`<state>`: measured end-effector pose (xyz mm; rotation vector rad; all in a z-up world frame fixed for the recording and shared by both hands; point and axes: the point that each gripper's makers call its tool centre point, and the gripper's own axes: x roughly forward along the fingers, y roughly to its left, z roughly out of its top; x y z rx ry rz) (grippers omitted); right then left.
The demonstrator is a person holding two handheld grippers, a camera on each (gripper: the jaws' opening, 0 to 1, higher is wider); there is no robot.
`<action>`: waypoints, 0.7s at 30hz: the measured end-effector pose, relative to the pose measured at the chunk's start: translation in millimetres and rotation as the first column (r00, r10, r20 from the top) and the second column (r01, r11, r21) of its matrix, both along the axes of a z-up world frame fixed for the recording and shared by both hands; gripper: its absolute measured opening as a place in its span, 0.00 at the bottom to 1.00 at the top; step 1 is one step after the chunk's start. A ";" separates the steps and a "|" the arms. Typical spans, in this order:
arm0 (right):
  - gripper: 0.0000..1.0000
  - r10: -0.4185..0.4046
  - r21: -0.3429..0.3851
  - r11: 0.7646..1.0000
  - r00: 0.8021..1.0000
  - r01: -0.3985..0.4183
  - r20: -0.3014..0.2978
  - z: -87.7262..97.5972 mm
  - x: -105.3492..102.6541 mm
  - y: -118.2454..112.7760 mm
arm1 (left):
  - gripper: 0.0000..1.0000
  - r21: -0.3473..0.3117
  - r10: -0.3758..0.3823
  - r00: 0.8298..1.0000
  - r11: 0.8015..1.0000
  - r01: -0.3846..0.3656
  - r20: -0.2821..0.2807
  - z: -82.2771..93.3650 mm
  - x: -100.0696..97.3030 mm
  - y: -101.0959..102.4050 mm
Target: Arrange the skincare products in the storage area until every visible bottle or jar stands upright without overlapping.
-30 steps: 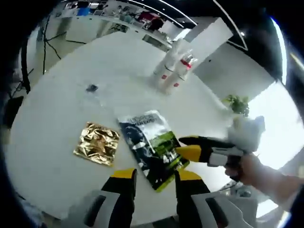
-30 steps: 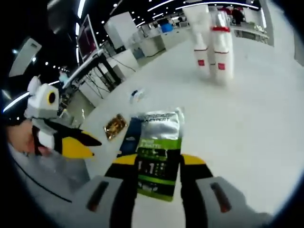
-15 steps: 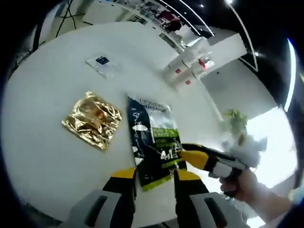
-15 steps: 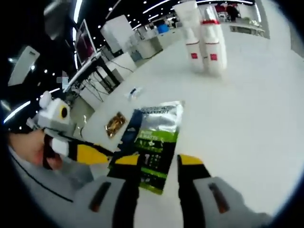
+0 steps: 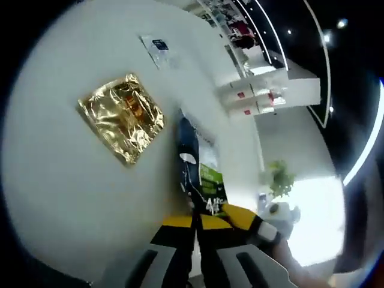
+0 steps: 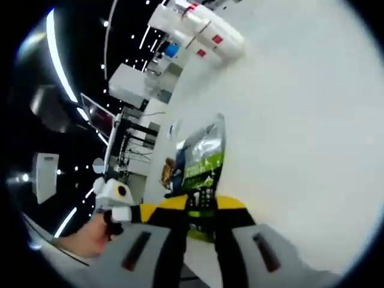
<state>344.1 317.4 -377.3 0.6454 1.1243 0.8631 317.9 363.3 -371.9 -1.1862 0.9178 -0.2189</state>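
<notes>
A dark and green foil sachet point(image 5: 198, 174) lies lengthwise ahead of my left gripper point(image 5: 196, 221), whose yellow-tipped jaws are shut on its near edge. From the other side, the same sachet point(image 6: 202, 159) runs down between the jaws of my right gripper point(image 6: 201, 207), which are closed in on its lower end. The right gripper point(image 5: 249, 221) reaches in beside the sachet's near corner. The left gripper point(image 6: 129, 207), held by a hand point(image 6: 78, 246), meets the sachet from the left. White bottles with red labels point(image 5: 252, 99) stand together at the far side of the table point(image 5: 54, 180); the bottles point(image 6: 204, 30) appear tilted by the camera's roll.
A crumpled gold foil sachet point(image 5: 123, 117) lies flat to the left of the dark one, and a small clear sachet point(image 5: 157, 48) lies farther off. The gold sachet point(image 6: 168, 171) peeks out behind the dark one. A potted plant point(image 5: 276, 180) stands beyond the table.
Both sets of jaws have closed onto the dark sachet's near end. Both cameras have rolled and dropped lower towards the table.
</notes>
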 end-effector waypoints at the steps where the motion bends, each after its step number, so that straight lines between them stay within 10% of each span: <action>1: 0.17 -0.014 0.017 1.000 1.000 0.014 0.006 3.3 0.4 -1.3 | 0.01 0.007 -0.025 0.999 1.000 0.025 0.032 5.5 1.2 -1.6; 7: 0.18 -0.075 0.183 0.981 0.996 0.067 0.037 38.1 -0.3 -3.0 | 0.00 -0.052 -0.086 0.978 0.994 0.098 0.190 55.2 12.2 -7.2; 17: 0.36 -0.112 0.527 0.846 0.993 0.082 0.026 117.4 -19.0 -2.6 | 0.00 -0.078 -0.234 0.855 0.950 0.302 0.464 142.6 -2.4 -34.7; 21: 0.39 -0.107 0.554 0.827 0.994 0.095 -0.011 124.5 -24.4 -2.4 | 0.00 -0.057 -0.280 0.808 0.932 0.359 0.519 156.2 -15.3 -41.0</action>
